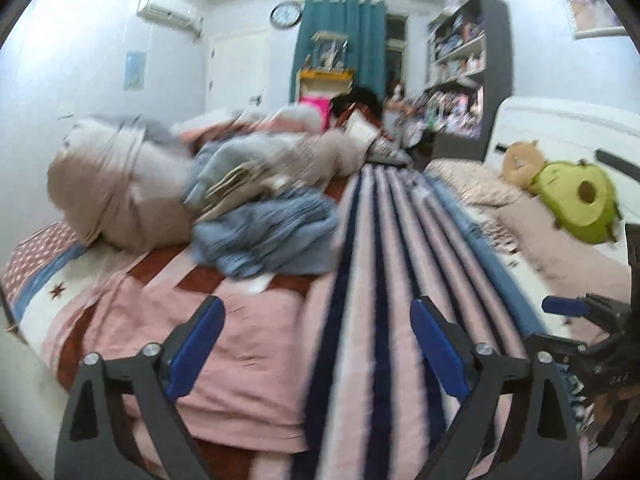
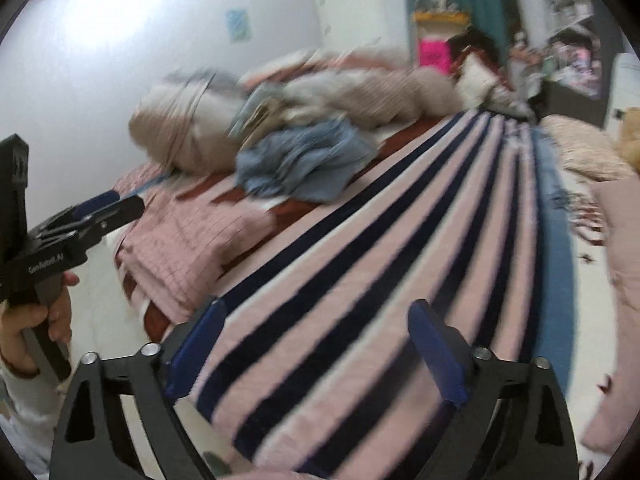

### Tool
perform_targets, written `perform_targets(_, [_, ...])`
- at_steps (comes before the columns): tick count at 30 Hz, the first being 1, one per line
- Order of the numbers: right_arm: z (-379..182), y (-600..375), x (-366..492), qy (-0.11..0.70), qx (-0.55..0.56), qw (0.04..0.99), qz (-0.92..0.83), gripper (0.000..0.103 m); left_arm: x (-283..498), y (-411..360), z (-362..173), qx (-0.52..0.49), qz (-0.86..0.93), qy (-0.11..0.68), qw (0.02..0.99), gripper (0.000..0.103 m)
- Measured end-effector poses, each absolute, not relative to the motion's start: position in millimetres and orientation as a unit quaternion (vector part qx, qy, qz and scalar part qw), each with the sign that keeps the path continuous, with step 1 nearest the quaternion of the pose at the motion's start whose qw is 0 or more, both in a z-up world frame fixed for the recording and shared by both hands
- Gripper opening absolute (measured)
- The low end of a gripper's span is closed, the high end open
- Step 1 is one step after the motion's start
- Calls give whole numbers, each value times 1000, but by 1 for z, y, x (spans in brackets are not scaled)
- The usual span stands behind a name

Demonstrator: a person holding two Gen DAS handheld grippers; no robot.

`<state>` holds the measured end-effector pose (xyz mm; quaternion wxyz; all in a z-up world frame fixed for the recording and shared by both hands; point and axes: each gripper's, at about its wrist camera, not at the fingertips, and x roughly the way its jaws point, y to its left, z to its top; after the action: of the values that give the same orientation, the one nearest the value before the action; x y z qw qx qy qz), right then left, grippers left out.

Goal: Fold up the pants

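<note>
The striped pants (image 1: 380,280), pink, white and navy, lie stretched out long on the bed and run away from me toward the far end. My left gripper (image 1: 318,308) hovers over their near left edge. It is open, with nothing pinched between its blue pads. In the right wrist view the same pants (image 2: 360,280) fill the middle, and my right gripper (image 2: 316,312) stands open above their near end, pads apart from the cloth. The right gripper (image 1: 568,306) shows at the right edge of the left wrist view. A hand (image 2: 32,320) holds the left gripper (image 2: 108,204) at the far left.
A heap of blue-grey clothes (image 1: 264,236) and a beige duvet bundle (image 1: 116,184) lie left of the pants. A folded pink checked cloth (image 2: 192,240) sits near the bed's front left. A green plush (image 1: 576,196) rests at the right, and a bookshelf (image 1: 464,64) stands behind.
</note>
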<state>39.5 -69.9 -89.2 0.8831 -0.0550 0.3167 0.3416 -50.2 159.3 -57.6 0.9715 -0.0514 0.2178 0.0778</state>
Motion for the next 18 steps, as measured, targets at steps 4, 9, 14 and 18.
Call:
perform_targets(4, [-79, -119, 18, 267, -41, 916, 298, 102, -58, 116, -45, -32, 64, 180, 981, 99])
perform_targets(9, [-74, -154, -8, 215, -45, 940, 261, 102, -69, 73, -39, -8, 63, 151, 986, 100])
perform_targets(14, [-72, -178, -28, 184, -27, 953, 240, 102, -75, 46, -40, -3, 54, 142, 988, 100])
perform_targets(18, [-71, -185, -36, 181, -19, 956, 232, 102, -77, 33, -38, 2, 48, 139, 989, 100])
